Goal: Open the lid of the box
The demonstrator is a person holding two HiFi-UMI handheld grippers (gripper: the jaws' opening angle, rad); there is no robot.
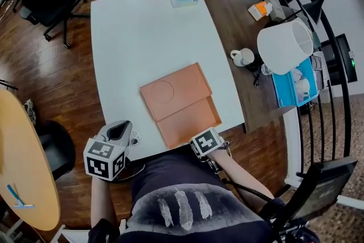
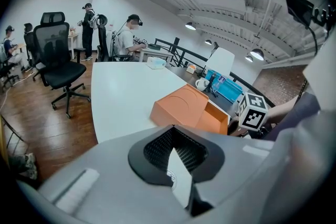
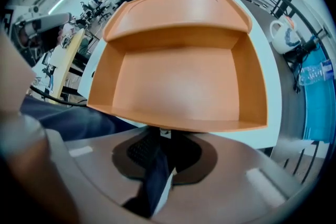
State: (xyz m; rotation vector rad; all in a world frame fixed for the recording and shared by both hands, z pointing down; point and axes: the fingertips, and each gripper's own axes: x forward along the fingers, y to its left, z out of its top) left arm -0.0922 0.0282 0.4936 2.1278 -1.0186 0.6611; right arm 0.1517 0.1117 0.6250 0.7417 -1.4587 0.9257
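The orange box [image 1: 189, 122] lies open at lower centre on the white tabletop [image 1: 136, 37], with its lid [image 1: 173, 90] already folded flat behind it, so the task looks complete. The right hand-held gripper [image 1: 206, 142] sits at the box's near wall and the left hand-held gripper [image 1: 118, 132] is at lower left. Both have their jaws together and hold nothing.

Box [image 1: 188, 122]: orange, shallow, open, at the near edge of the white table [image 1: 131, 37]
Lid [image 1: 175, 90]: orange, circle pressed in, flat just behind the box, touching it
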